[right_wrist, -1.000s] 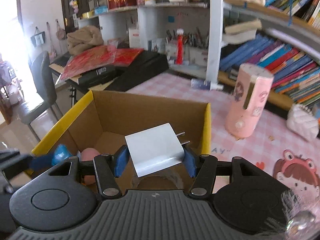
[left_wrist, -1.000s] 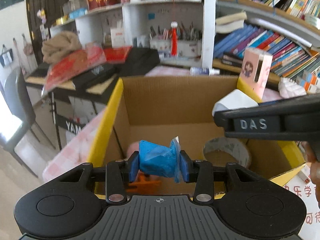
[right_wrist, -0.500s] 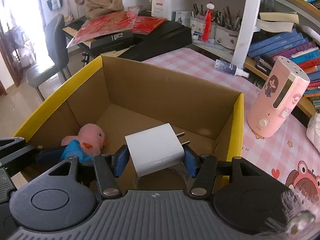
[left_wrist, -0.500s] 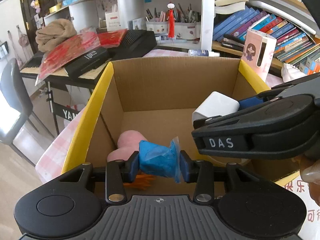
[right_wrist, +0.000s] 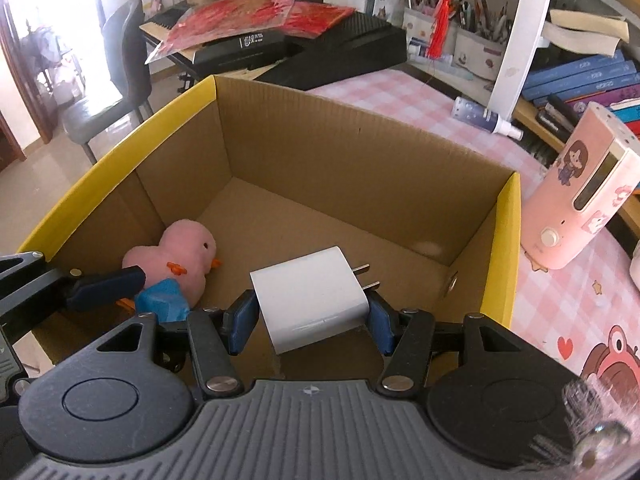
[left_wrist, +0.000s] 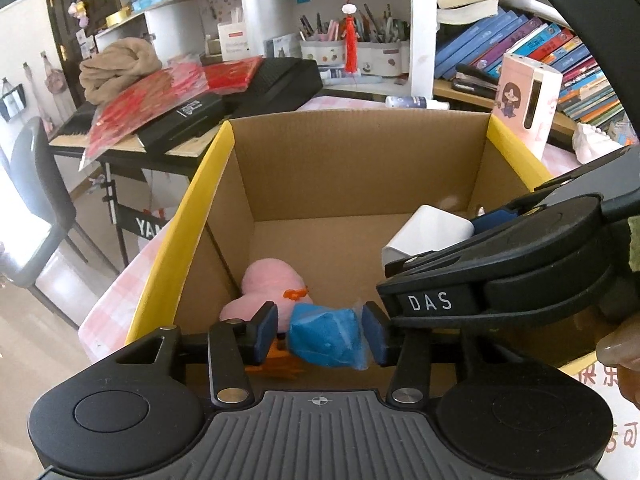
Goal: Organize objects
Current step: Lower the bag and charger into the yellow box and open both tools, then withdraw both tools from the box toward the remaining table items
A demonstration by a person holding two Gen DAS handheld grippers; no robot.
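Having spread since half a second ago, the left gripper (left_wrist: 320, 334) fingers barely touch the blue packet (left_wrist: 326, 336), indicating release into the cardboard box (left_wrist: 360, 168), while the right gripper (right_wrist: 310, 320) remains clamped on the white charger (right_wrist: 310, 296).

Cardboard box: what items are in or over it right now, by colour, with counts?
Pink: 1, plush toy on the box floor
Blue: 1, packet between the left gripper's jaws
White: 1, charger in the right gripper
Total: 3
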